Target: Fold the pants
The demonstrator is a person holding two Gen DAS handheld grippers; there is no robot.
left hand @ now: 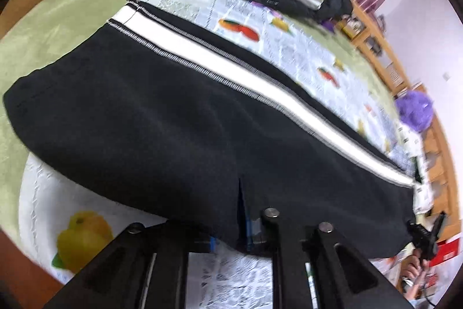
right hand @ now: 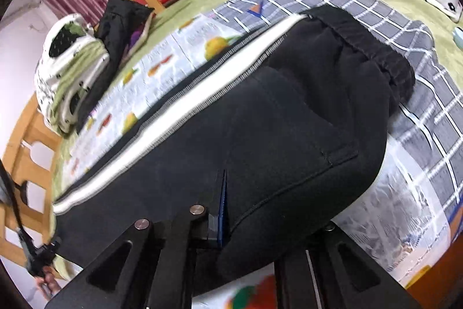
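Currently both claws pinch the black pants along their near edge. Left claw: jaws nearly pressed together, black fabric bunched between the blue-padded fingers. Right claw: same, jaws close on a fold of cloth, a slit of blue pad visible. Pants hang stretched between the two claws, white side stripe along the far edge, elastic waistband on the right-wrist side. Below: fruit-print sheet over a green bed cover; checked grey blanket under the waistband end. Both views motion-blurred.
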